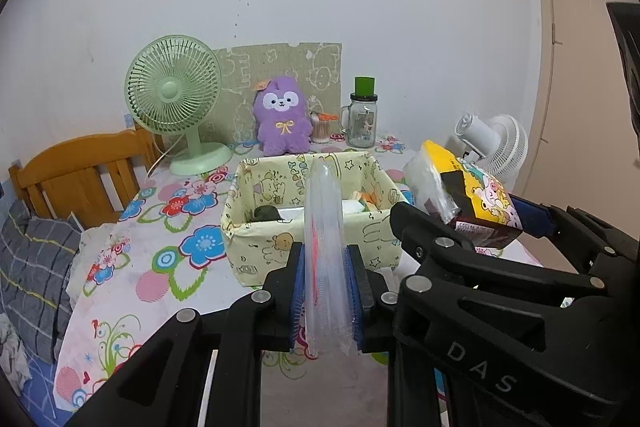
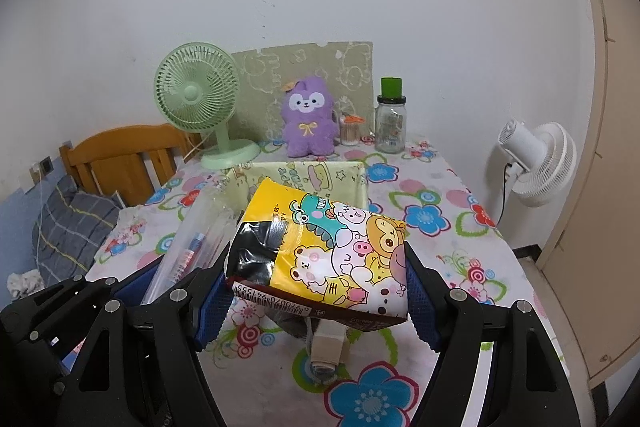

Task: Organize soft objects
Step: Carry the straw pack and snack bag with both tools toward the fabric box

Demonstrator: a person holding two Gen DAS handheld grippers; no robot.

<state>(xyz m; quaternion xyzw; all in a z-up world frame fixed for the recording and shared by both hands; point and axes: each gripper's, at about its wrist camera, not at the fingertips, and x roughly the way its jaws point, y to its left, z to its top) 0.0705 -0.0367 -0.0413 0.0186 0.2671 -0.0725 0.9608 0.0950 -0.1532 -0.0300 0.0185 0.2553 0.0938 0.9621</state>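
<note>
Jaws: left gripper (image 1: 326, 291) is pinching a clear plastic sleeve (image 1: 325, 227) tight | right gripper (image 2: 316, 291) is clamping a yellow cartoon pack (image 2: 332, 251) | both are hanging above the fabric bin (image 1: 256, 243) on the floral table (image 1: 160, 267)

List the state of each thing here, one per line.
left gripper: shut on clear plastic pack, held upright
right gripper: shut on yellow cartoon pack, lifted off table
fabric bin: open, partly filled
green fan: upright
glass jar: lidded
</note>
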